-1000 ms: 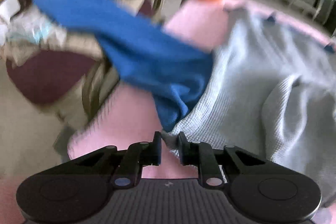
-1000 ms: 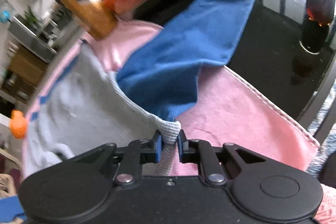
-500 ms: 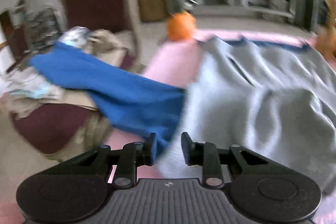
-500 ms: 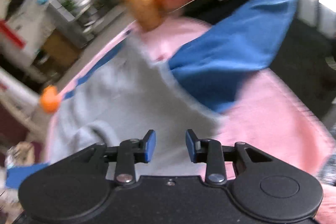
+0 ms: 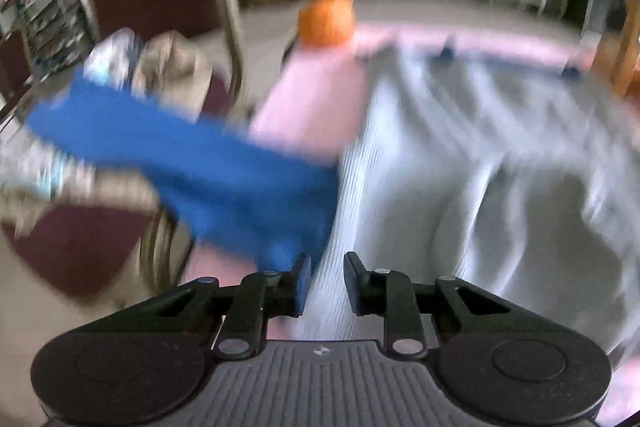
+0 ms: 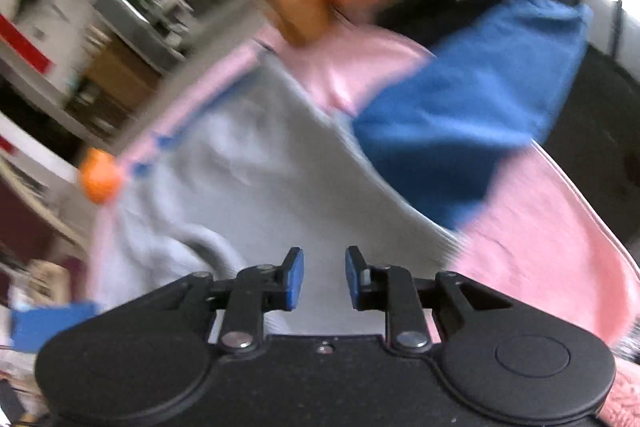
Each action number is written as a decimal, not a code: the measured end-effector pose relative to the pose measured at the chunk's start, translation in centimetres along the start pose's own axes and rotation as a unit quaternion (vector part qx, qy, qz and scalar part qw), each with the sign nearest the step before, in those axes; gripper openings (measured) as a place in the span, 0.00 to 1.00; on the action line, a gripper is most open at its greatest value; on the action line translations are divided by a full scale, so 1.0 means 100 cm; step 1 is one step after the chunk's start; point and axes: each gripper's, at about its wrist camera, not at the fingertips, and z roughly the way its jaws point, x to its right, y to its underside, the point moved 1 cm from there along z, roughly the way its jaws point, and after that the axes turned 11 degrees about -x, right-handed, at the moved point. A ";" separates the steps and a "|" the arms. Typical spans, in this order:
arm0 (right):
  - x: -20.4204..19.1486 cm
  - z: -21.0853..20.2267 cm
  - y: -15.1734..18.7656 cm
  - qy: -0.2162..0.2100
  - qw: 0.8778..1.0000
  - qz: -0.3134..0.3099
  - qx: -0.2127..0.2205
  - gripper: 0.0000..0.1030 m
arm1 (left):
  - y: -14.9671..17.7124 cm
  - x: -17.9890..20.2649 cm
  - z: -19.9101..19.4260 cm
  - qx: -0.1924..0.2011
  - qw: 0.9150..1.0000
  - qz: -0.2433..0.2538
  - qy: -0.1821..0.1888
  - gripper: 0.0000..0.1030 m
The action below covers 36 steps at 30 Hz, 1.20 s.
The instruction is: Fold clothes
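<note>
— Both claws, left gripper and right gripper, we hold spread apart, empty, above the grey garment.

— Where's it lying?

— Rumpled on the pink cloth, overlapping the blue cloth; we judge we're free to regrip.

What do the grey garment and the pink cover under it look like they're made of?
Grey garment: looks like soft matte ribbed knit; fine parallel ribs show near the left gripper. Pink cover: matte cloth, possibly towelling, with a stitched pale edge; blur leaves the weave unclear.
</note>
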 end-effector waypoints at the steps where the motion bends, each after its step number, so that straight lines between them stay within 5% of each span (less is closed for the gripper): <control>1: -0.010 -0.008 -0.007 -0.016 1.000 -0.008 0.011 0.24 | -0.013 -0.002 -0.006 0.016 1.000 -0.003 0.004 0.30; 6: -0.062 -0.023 -0.057 -0.055 0.995 -0.061 0.064 0.35 | -0.082 0.001 0.016 0.039 0.999 -0.004 0.022 0.32; 11: -0.068 0.021 -0.111 -0.036 0.993 -0.074 0.090 0.45 | -0.121 0.015 0.099 -0.016 0.999 -0.010 0.031 0.32; 17: -0.017 0.108 -0.144 0.015 0.999 -0.018 0.023 0.45 | -0.132 0.027 0.151 -0.068 0.997 0.032 0.017 0.40; 23: -0.002 0.131 -0.145 0.046 0.998 -0.034 0.000 0.45 | -0.139 0.027 0.171 -0.085 0.995 0.022 0.051 0.40; 27: 0.005 0.137 -0.143 0.046 0.998 -0.035 -0.006 0.40 | -0.141 0.027 0.180 -0.084 0.994 0.016 0.064 0.35; 36: -0.009 0.156 -0.137 0.060 0.994 -0.085 -0.028 0.10 | -0.138 0.049 0.182 -0.061 0.996 0.053 0.043 0.01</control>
